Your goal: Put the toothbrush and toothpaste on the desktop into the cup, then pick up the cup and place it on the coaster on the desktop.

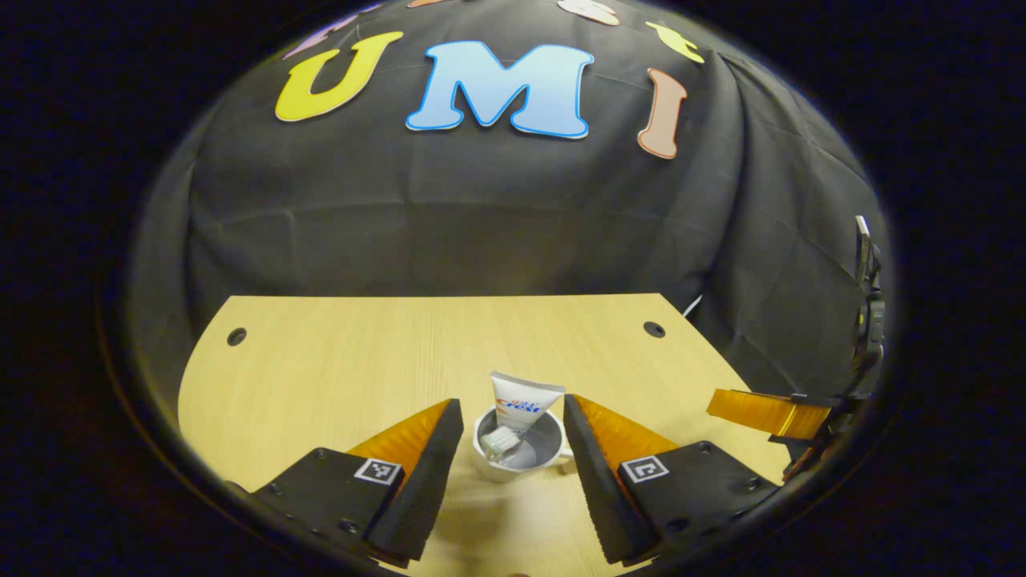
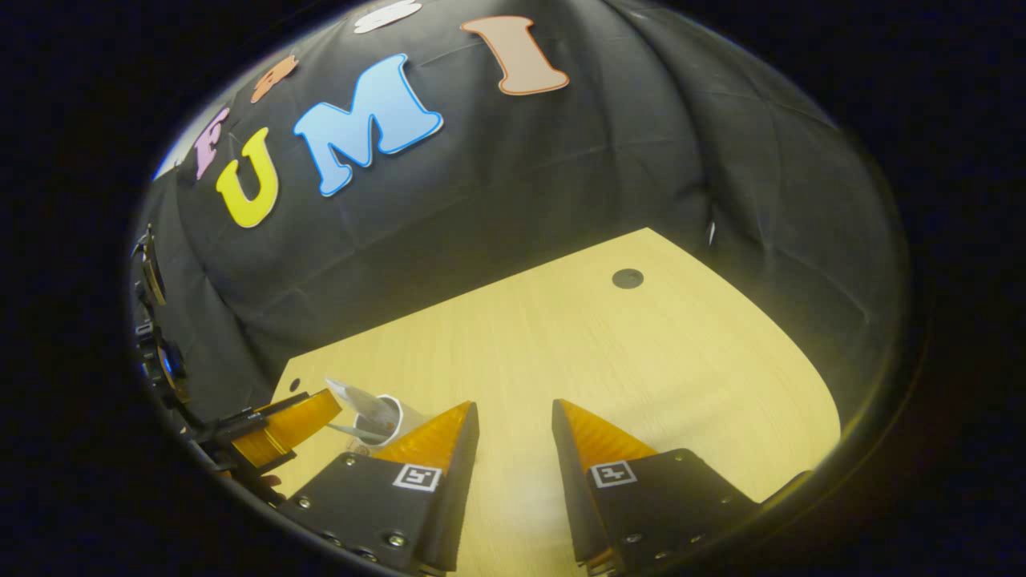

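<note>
Toothpaste (image 1: 523, 403) stands upright, crimp up, in cup (image 1: 484, 455).

A staged recording booth, not a lived-in room: black cloth (image 1: 481, 224) is draped as the wall behind and around a light wood desktop (image 1: 385, 353) with round holes (image 1: 654, 329) in it. A cup (image 1: 517, 453) with toothpaste (image 1: 521, 405) stands on the desktop, a prop for a household task

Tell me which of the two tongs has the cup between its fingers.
The left tongs: open, their fingers flank the white cup holding the toothpaste and toothbrush. The right tongs hover open over bare desktop.
</note>
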Tool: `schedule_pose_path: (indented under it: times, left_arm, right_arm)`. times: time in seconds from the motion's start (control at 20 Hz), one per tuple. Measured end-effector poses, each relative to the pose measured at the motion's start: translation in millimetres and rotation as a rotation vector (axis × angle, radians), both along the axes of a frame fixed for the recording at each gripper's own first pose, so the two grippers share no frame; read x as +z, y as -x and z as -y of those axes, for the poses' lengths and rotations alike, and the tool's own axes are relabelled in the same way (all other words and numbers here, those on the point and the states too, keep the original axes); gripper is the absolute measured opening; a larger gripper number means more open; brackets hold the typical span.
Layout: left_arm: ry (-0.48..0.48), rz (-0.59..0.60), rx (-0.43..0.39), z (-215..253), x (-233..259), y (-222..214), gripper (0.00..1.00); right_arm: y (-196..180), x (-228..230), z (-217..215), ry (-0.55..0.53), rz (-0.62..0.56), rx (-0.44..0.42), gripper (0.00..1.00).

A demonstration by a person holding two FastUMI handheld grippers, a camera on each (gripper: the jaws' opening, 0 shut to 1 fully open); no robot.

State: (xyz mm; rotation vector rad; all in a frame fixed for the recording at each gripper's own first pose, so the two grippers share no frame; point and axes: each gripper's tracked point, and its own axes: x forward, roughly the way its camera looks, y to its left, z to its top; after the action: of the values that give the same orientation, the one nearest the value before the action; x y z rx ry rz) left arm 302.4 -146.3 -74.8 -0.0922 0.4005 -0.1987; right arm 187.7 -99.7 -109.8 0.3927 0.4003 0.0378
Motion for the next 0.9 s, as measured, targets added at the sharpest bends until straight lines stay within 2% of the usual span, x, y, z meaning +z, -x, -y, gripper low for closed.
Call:
schedule_pose_path:
  times: [0.05, 0.25, 0.55, 0.9]
  left_arm:
    - [0.007, 0.005, 0.002, -1, 3, 3, 0.84]
    - [0.030, 0.024, 0.007, -15, 10, 22, 0.84]
    - [0.054, 0.031, 0.039, -50, 17, 50, 0.84]
    - [0.060, 0.015, 0.136, -109, 7, 81, 0.84]
  right_arm:
    - [1, 1, -4, 0.009, 0.000, 0.019, 0.51]
    - [-4, 7, -24, 0.083, 0.006, 0.124, 0.53]
    - [-5, 7, -62, 0.166, -0.021, 0.321, 0.53]
    - [-10, -8, -103, 0.403, -0.089, 0.588, 0.53]
